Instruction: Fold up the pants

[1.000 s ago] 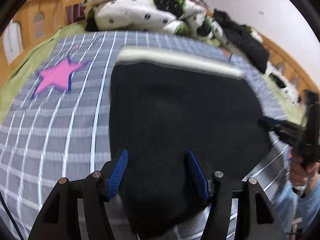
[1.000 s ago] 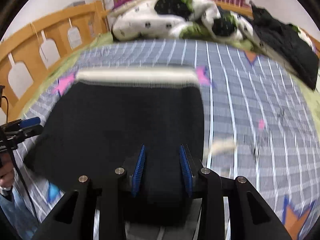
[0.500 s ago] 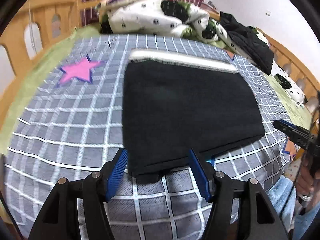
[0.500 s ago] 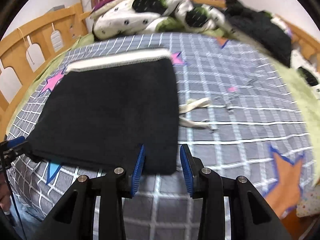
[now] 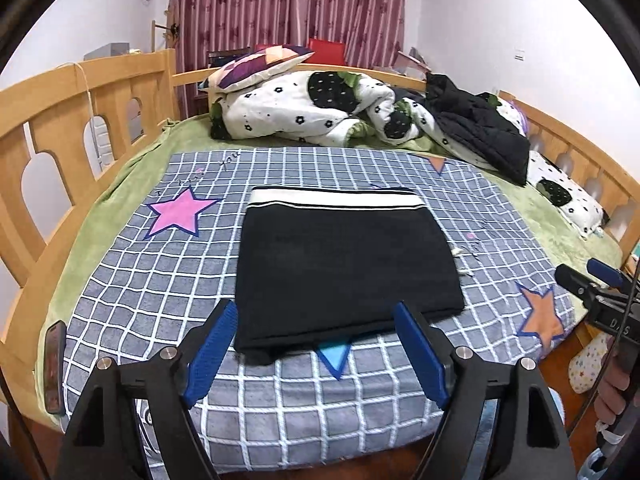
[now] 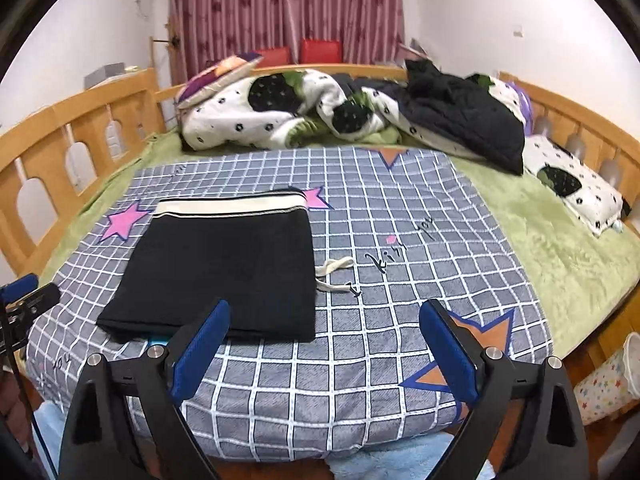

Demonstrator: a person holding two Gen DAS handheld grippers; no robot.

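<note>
Black pants folded into a flat rectangle, centre of frame in left wrist view, left of centre in right wrist view; lying on grey checked blanket with star print. White waistband along far edge. White drawstring poking out at right side of fold. Left gripper at lower centre, blue pads spread wide, holding nothing, just short of near fold edge. Right gripper at lower centre, likewise wide apart and empty, off near right corner. Crumpled spotted duvet and black jacket at upper frame.
</note>
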